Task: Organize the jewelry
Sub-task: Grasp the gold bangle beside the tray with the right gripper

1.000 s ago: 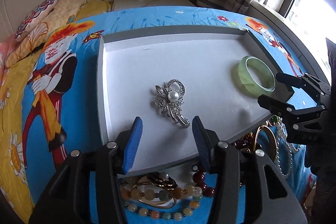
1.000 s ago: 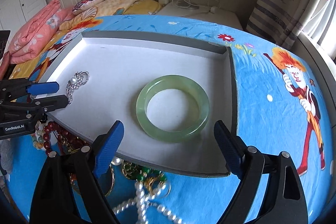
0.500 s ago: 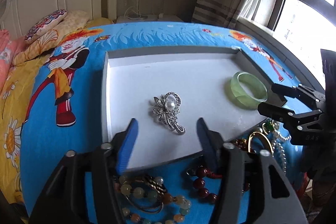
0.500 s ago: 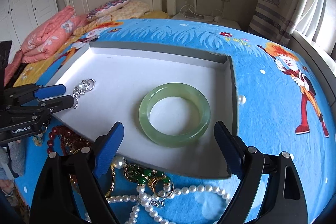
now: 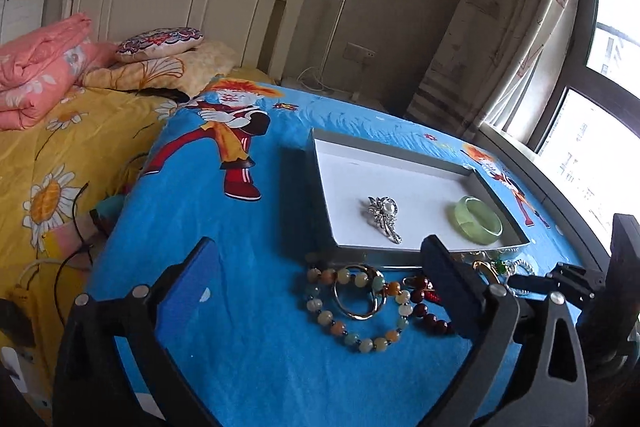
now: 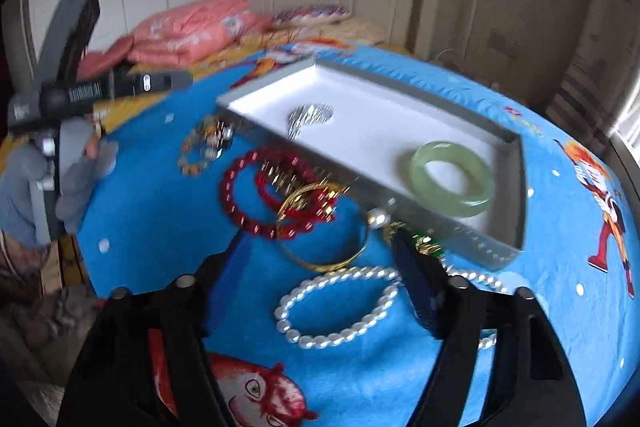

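- Shallow grey tray with white lining [image 5: 394, 151] on blue cartoon bedspread [image 5: 248, 343]; silver pearl brooch [image 5: 385, 211] and pale green jade bangle [image 5: 478, 219] lie inside, well apart.
- Left gripper [image 5: 320, 291]: jaws opening wide, nothing between, above multicoloured bead bracelet [image 5: 356, 307].
- Right gripper [image 6: 316, 281]: jaws closing, not yet gripping, over white pearl strand [image 6: 336, 307].

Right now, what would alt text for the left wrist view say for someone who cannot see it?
A shallow white tray on a blue cartoon bedspread holds a silver pearl brooch and a green jade bangle. Bead bracelets lie loose in front of it, between the left gripper's jaws, which are opening with nothing gripped.
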Tool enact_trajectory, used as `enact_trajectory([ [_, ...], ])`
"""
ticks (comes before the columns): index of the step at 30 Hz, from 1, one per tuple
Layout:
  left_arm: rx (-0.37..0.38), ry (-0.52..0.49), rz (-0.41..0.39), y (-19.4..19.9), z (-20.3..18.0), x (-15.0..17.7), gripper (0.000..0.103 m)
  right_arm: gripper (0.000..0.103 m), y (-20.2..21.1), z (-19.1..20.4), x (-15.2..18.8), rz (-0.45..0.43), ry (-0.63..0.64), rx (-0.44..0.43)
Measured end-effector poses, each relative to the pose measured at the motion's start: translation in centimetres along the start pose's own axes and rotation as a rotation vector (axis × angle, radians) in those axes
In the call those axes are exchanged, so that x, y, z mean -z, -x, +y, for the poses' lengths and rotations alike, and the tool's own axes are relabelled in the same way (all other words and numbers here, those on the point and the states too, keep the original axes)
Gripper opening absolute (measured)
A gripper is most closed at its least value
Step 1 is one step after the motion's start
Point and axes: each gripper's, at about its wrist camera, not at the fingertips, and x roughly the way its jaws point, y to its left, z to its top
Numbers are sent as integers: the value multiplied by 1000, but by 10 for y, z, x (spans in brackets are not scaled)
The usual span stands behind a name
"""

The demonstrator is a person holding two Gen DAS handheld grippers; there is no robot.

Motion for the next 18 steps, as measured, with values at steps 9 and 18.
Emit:
enact_trajectory([
  [9,46,-14,41,-11,-2,1,100,46,-8,7,-5,39,64,24],
  [18,81,-45,53,-12,-7,3,100,20,-15,14,-8,62,149,0],
])
